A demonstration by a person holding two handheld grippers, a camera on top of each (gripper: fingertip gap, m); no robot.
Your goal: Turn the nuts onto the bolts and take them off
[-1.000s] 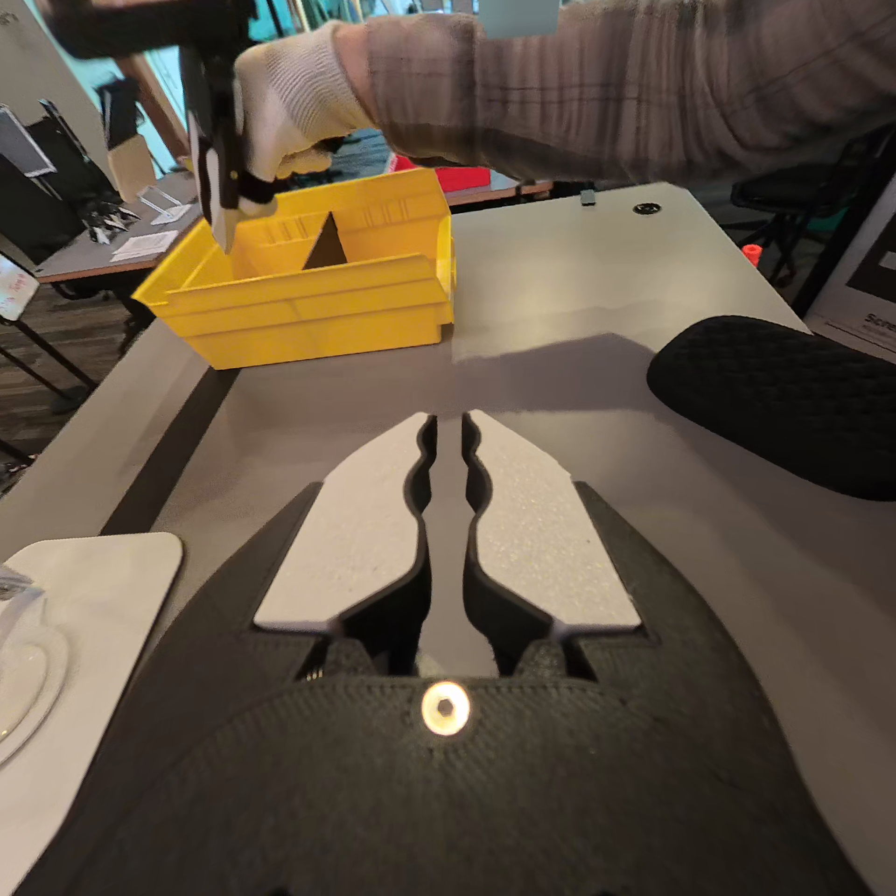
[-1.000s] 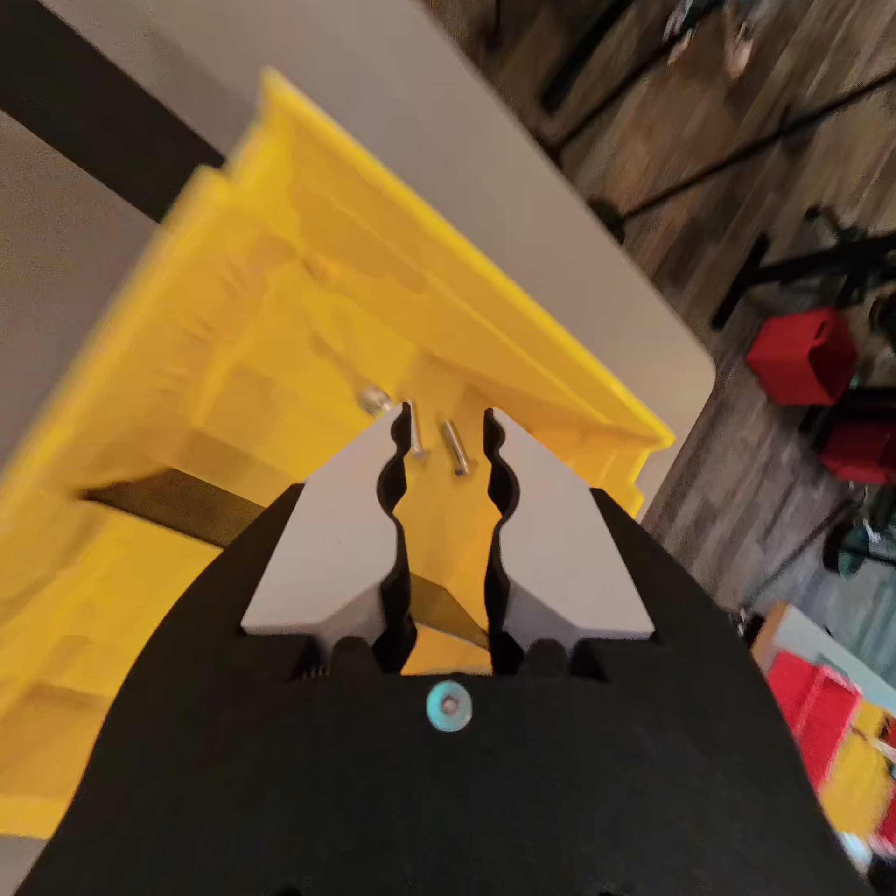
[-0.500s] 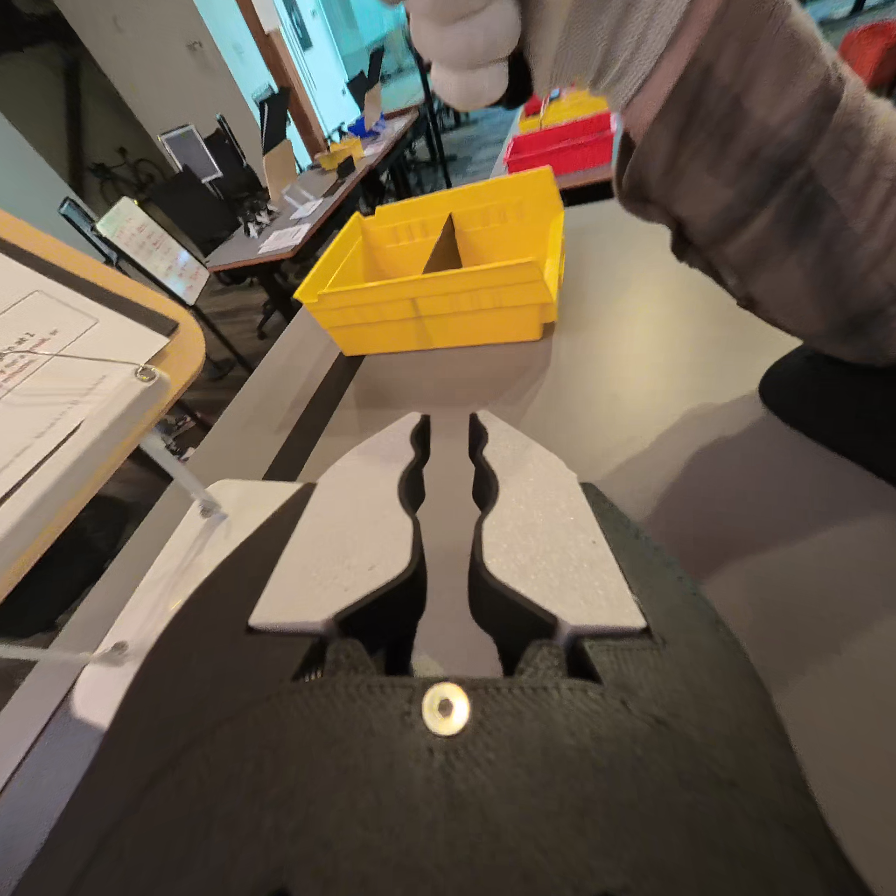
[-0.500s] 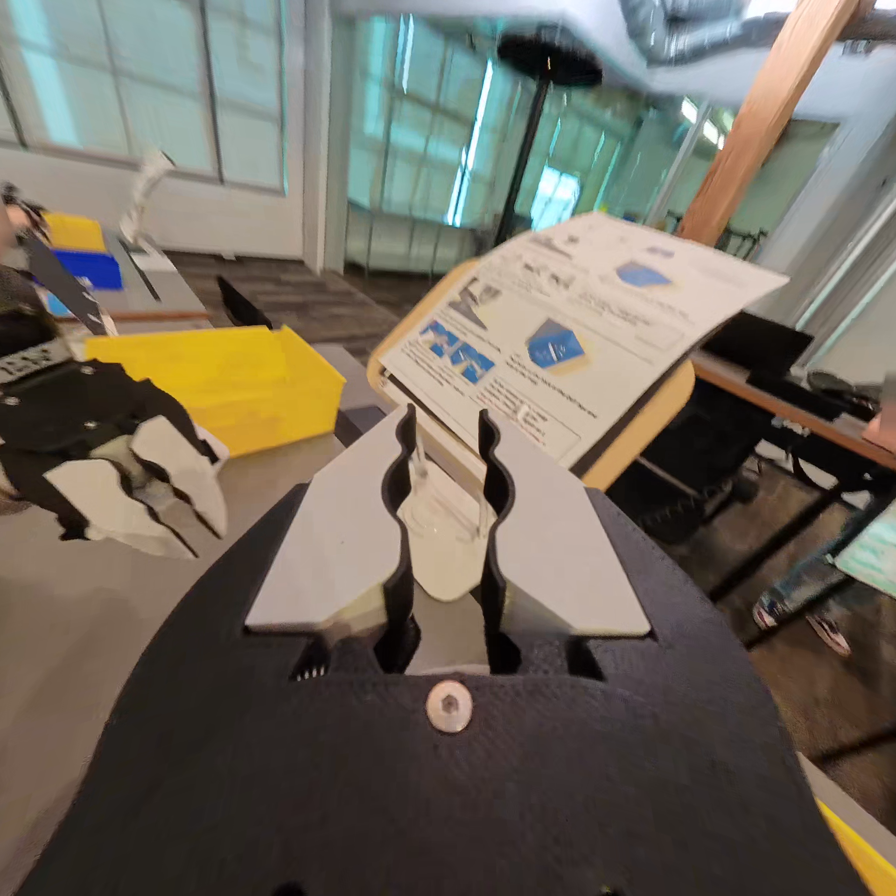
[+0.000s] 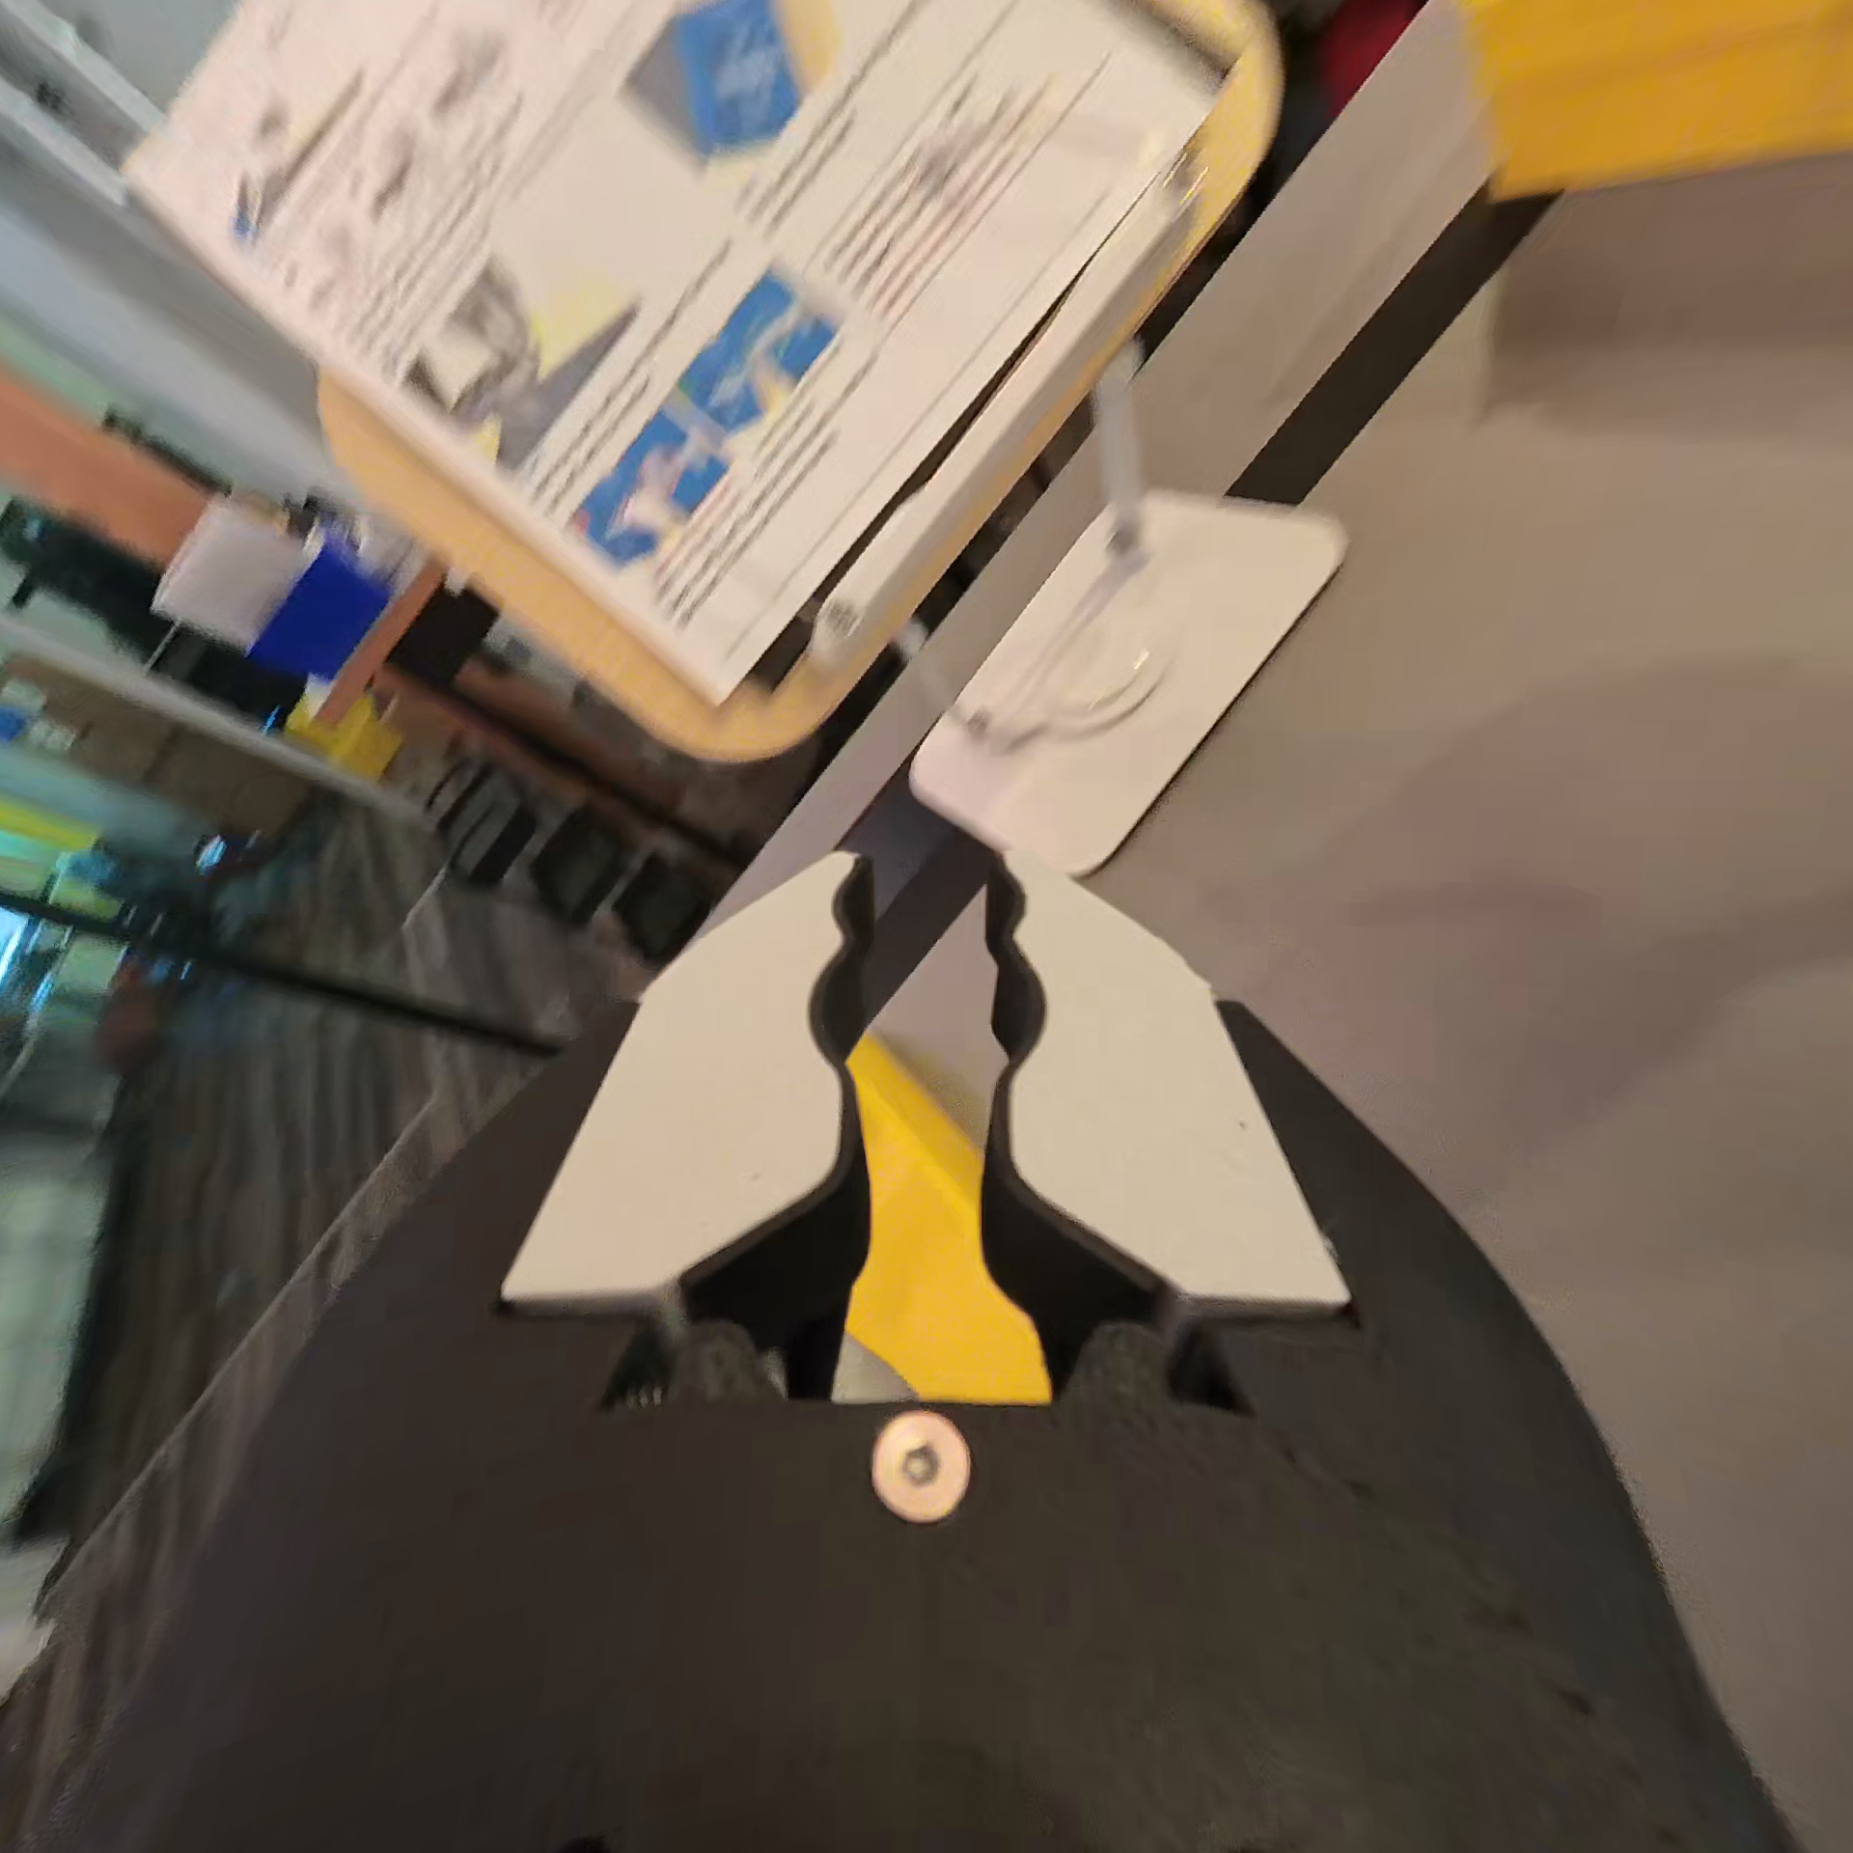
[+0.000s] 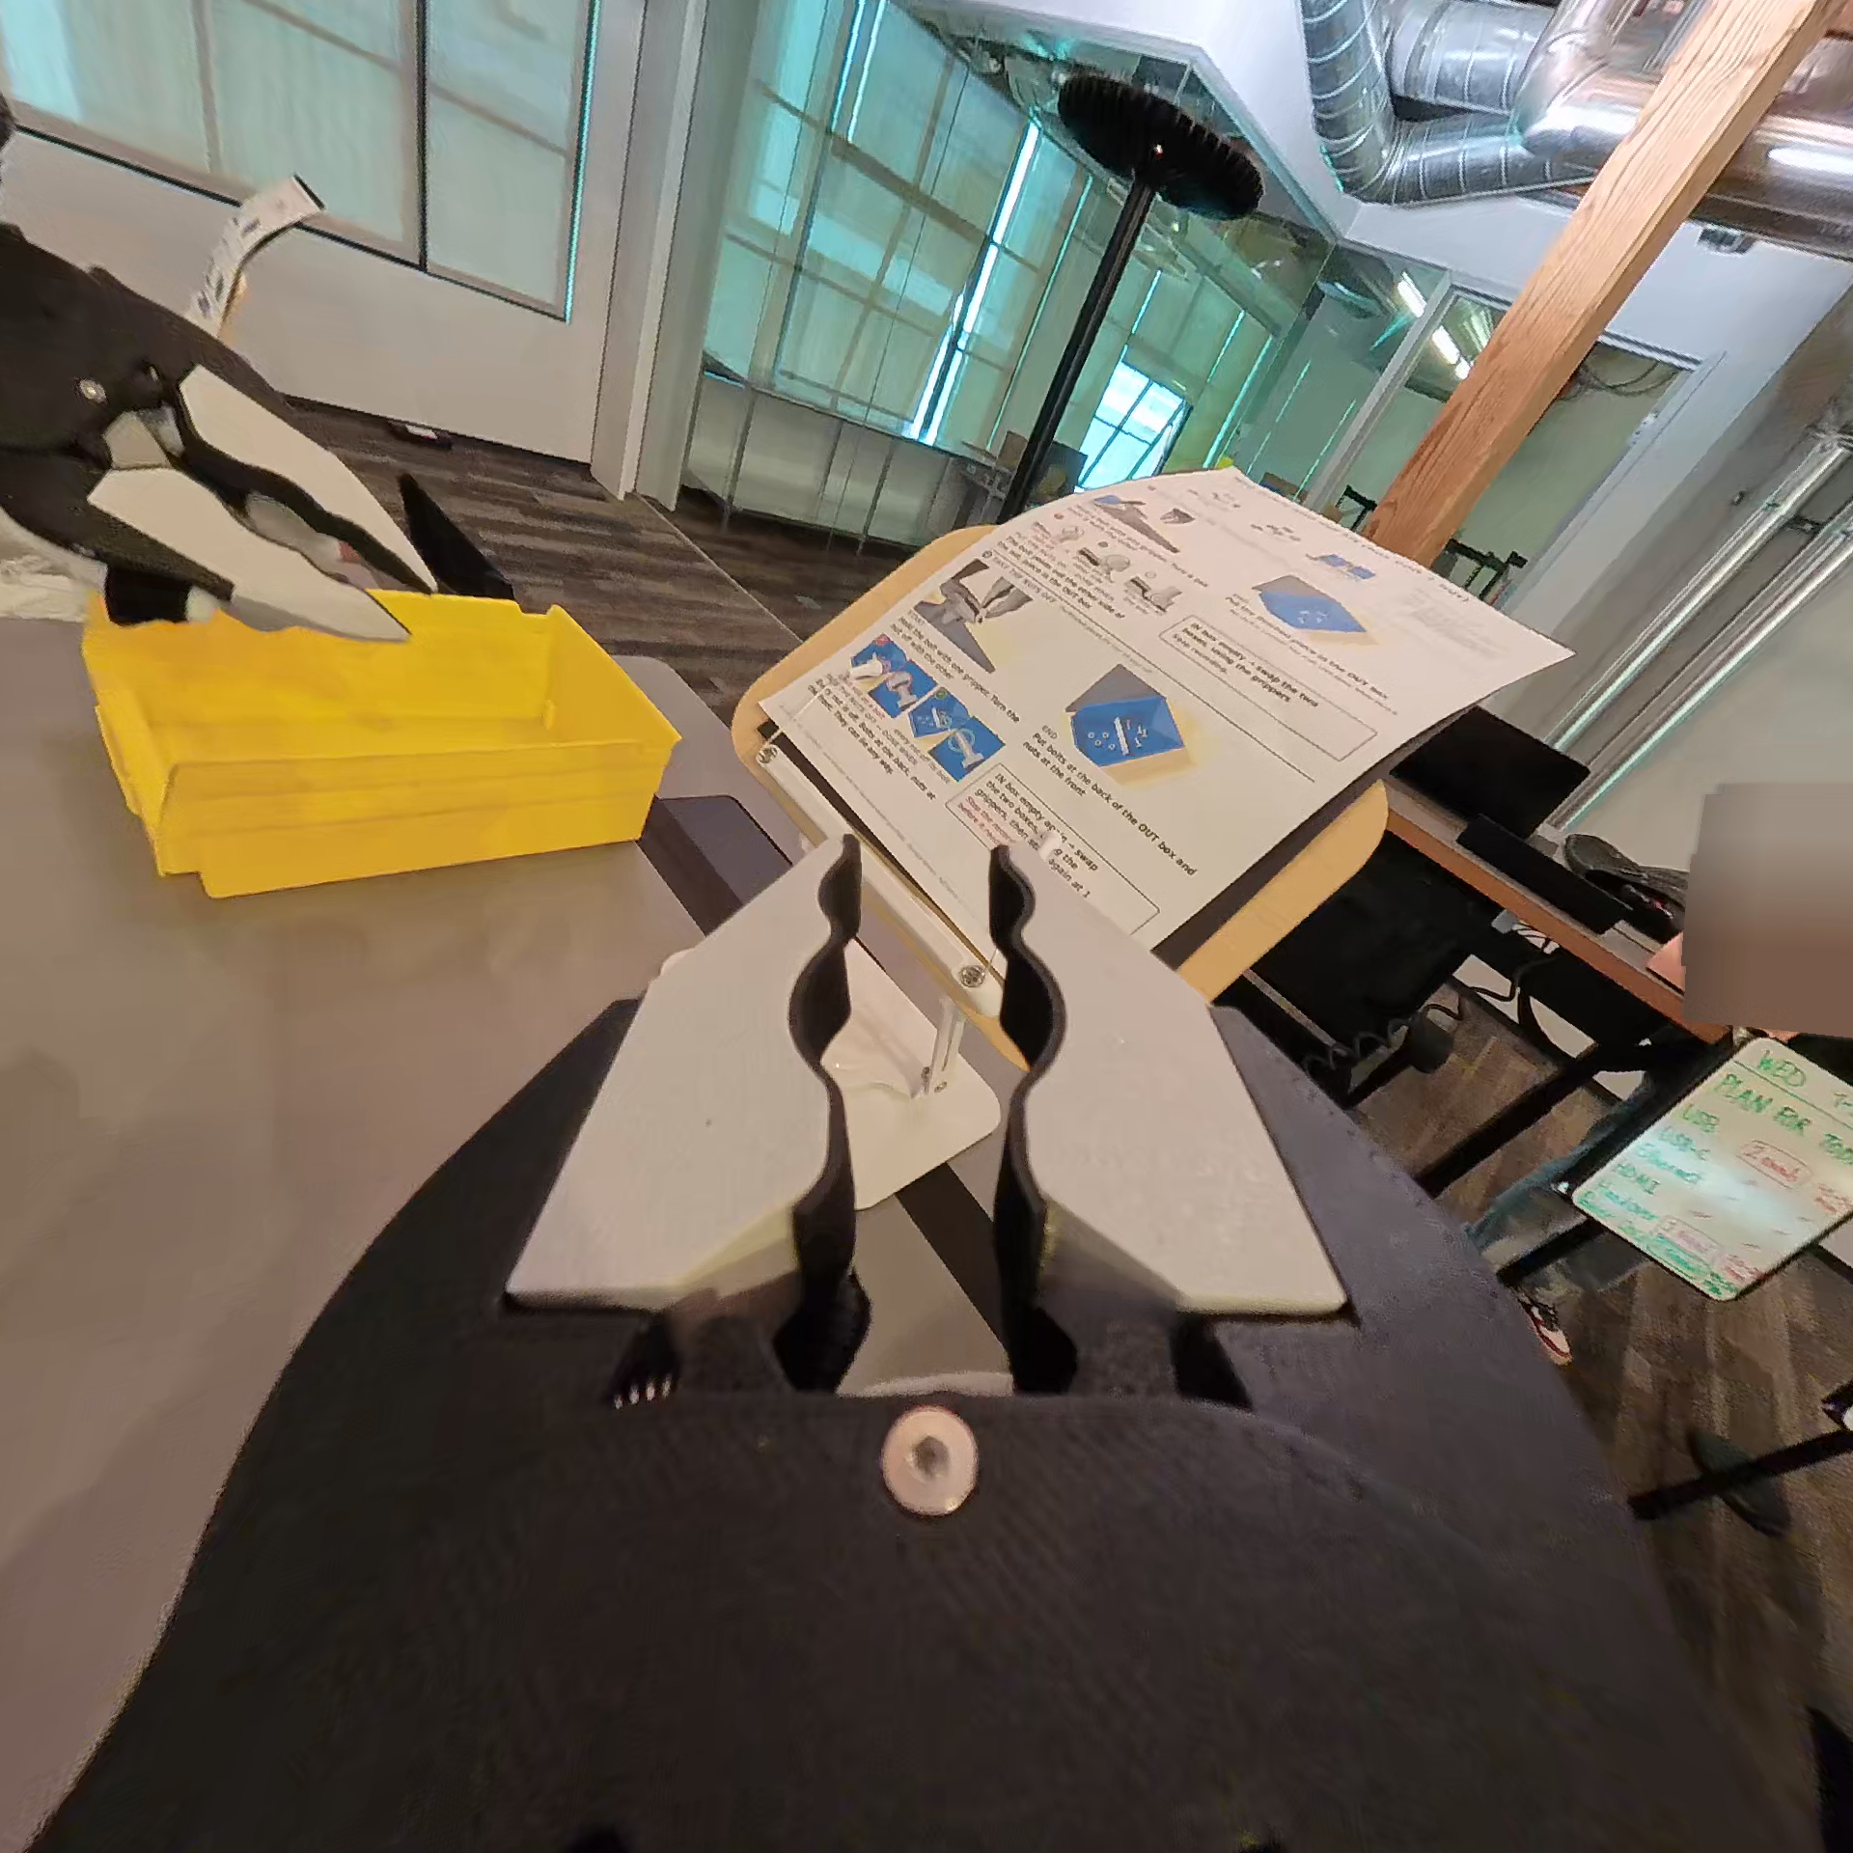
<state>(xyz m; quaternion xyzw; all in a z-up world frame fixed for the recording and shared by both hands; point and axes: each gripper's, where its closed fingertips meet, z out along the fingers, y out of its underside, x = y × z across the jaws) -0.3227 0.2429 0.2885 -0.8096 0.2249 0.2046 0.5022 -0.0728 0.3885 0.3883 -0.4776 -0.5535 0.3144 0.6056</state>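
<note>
Left wrist view, blurred: the left gripper (image 5: 924, 887) is parted and empty above the grey table (image 5: 1504, 902), instruction sheet (image 5: 682, 271) ahead. Right wrist view: the right gripper (image 6: 922, 862) gapes empty; yellow bin (image 6: 401, 762) far left, nuts and bolts unseen.

Left gripper (image 6: 396, 607) over yellow bin (image 6: 401, 762) (now)

Daylit room; left wrist view motion-blurred, perhaps mid-swing.
</note>
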